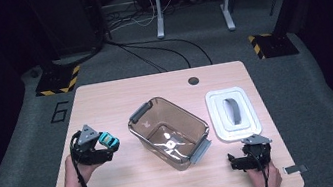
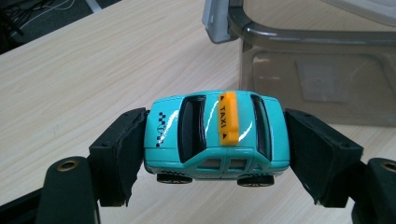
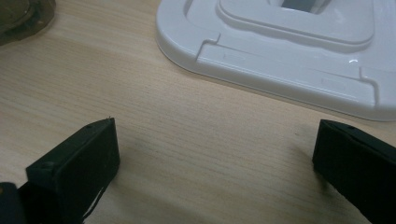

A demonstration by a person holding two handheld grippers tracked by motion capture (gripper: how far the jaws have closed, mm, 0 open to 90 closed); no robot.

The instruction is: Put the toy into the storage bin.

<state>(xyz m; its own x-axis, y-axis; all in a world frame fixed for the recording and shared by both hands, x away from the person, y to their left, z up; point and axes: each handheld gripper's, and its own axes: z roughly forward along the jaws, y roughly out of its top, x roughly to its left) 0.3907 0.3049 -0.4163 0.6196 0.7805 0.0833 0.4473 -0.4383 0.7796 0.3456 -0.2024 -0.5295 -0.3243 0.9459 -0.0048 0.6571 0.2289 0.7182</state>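
Jaws on toy taxi (image 2: 215, 137); overhead, open bin (image 1: 169, 130) beside.

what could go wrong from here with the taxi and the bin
The left gripper pinches the toy taxi only at its two rounded ends, so it might slip or swivel out. The brown bin has a raised rim and grey latch close ahead; the car could clip them on the way in.

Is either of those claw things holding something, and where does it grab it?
The left gripper pinches a turquoise toy taxi by its front and rear ends. The right gripper holds nothing.
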